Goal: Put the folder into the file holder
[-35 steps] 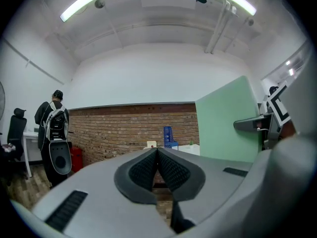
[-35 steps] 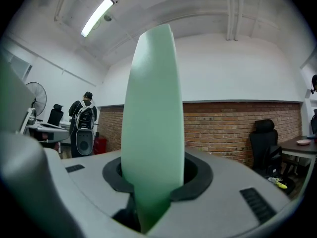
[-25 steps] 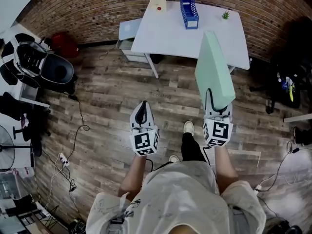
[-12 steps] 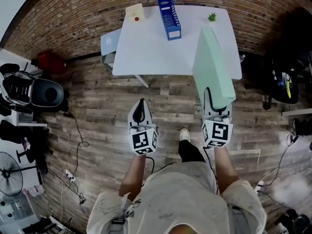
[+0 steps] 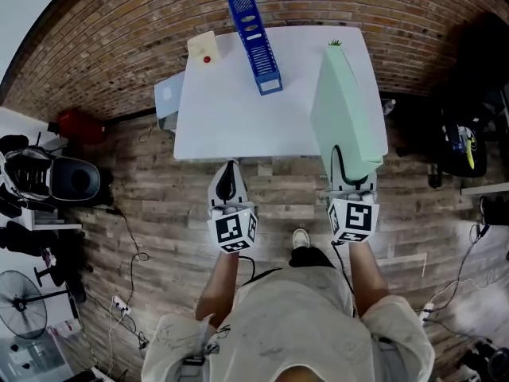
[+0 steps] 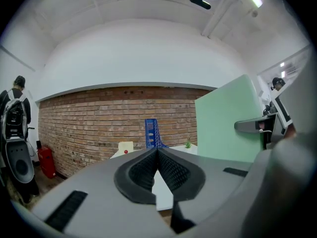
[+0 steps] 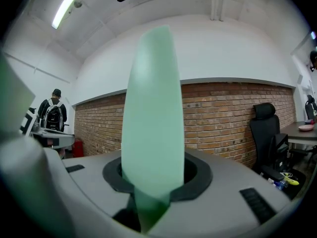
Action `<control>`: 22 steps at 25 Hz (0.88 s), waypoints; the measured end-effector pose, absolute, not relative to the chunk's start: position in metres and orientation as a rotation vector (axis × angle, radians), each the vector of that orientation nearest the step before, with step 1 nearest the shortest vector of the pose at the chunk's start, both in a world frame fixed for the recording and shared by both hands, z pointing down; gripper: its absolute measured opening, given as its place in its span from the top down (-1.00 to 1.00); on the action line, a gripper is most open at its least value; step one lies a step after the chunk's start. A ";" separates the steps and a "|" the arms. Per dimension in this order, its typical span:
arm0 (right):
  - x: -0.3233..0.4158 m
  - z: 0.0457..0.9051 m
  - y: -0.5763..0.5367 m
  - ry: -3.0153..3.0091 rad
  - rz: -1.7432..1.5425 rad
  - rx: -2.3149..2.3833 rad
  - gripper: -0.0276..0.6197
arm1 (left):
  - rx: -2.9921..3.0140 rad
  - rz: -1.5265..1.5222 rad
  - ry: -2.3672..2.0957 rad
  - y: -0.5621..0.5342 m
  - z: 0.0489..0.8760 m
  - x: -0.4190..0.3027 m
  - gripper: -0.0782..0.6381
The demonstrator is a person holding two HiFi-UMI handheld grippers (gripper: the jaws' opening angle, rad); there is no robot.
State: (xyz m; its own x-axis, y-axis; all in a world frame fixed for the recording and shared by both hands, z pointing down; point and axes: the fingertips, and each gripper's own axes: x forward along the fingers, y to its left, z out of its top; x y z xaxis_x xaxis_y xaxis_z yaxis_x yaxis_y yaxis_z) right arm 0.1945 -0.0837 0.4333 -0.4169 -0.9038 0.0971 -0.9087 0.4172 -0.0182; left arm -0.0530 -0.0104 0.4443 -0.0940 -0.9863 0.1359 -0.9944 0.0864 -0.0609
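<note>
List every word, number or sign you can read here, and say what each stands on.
None: no words or numbers can be read.
Left marker cube and right marker cube: black-and-white square patterns only.
Cream card on the white table: a red dot, no legible print.
Green folder, blue file holder: blank as far as shown.

Mint-green folder (image 5: 346, 114), blue file holder (image 5: 254, 42), white table (image 5: 238, 110) — red-brown brick wall (image 5: 103, 54), grey-brown plank floor (image 5: 159, 213)

no text, labels or numbers can be read.
</note>
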 end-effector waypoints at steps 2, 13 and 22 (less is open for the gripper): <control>0.195 0.431 -0.097 -2.591 0.097 1.651 0.46 | 2.074 0.200 -2.283 -0.024 0.438 -0.053 0.74; 0.166 0.422 -0.149 -2.584 0.039 1.675 0.46 | 2.040 0.113 -2.320 -0.073 0.432 -0.100 0.74; 0.111 0.422 -0.216 -2.528 0.026 1.717 0.46 | 2.156 0.100 -2.229 -0.164 0.440 -0.149 0.74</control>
